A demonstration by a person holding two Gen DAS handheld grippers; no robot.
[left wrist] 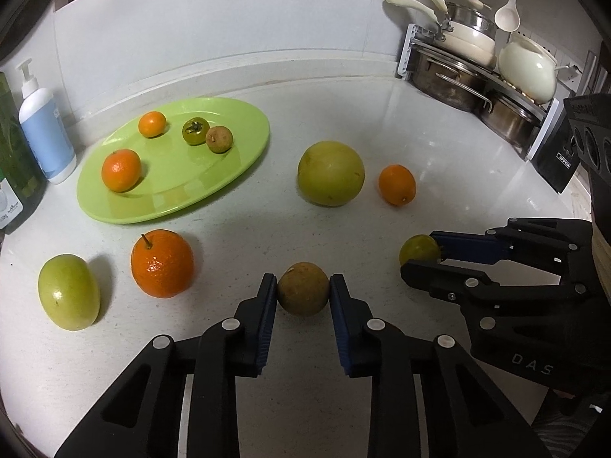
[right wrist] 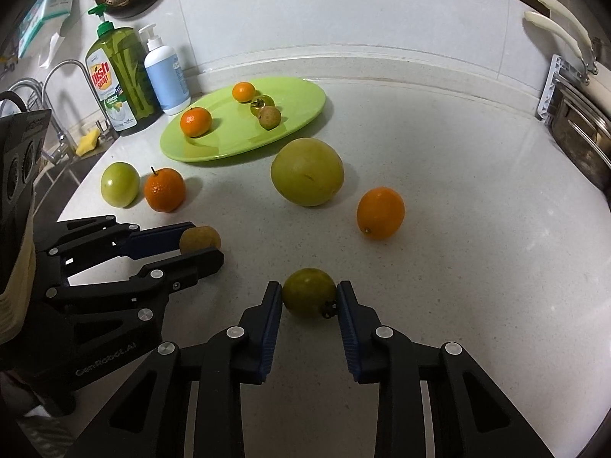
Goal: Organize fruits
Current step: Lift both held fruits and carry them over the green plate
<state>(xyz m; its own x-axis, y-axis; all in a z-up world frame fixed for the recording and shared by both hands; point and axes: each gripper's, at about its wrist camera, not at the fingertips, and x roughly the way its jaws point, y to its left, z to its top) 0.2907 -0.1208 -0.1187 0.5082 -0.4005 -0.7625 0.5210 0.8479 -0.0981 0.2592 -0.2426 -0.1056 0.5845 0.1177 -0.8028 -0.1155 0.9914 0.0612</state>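
Left wrist view, far left: a white-and-blue pump bottle is standing against the wall, with a green dish-soap bottle beside it.
Green plate: it is lying on the white counter, carrying two mandarins, a green stemmed tomato and a brown longan, those last two touching.
Loose fruit, front left: a green apple is sitting just beside a stemmed orange, both off the plate.
Left gripper: its blue pads are pinching a small brown fruit from both sides, down on the counter.
Centre: a large yellow-green pomelo-like fruit is resting near a small orange, apart from each other.
Right gripper: its pads are pressing on a small green tomato, stem end against the right pad, and the fruit is sitting on the counter.
Far right: cream pans and steel pots are stacking up on a pot rack.
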